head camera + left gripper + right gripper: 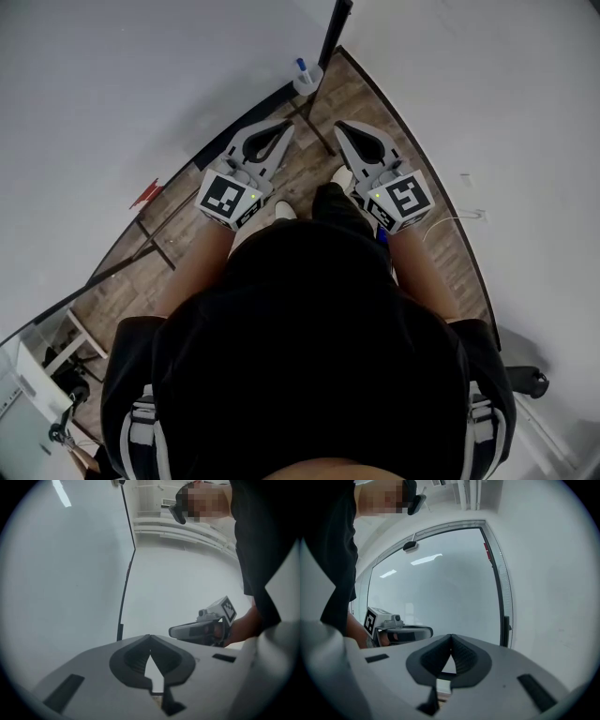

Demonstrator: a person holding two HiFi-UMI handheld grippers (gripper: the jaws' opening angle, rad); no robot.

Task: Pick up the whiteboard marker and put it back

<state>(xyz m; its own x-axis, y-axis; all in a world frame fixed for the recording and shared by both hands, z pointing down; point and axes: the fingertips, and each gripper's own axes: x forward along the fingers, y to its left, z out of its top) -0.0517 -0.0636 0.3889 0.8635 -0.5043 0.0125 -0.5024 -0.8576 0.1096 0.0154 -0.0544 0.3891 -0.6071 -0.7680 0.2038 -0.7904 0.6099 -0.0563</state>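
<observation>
Jaws together, empty, on left gripper (284,127) and right gripper (342,127). Risk: tipping cup (307,84) if marker (302,67) approached with jaws unopened.

Black short-sleeved top (309,337); pale grey left gripper (284,127) and right gripper (343,127), each carrying a black-and-white marker cube (228,199) (green light on it).
</observation>
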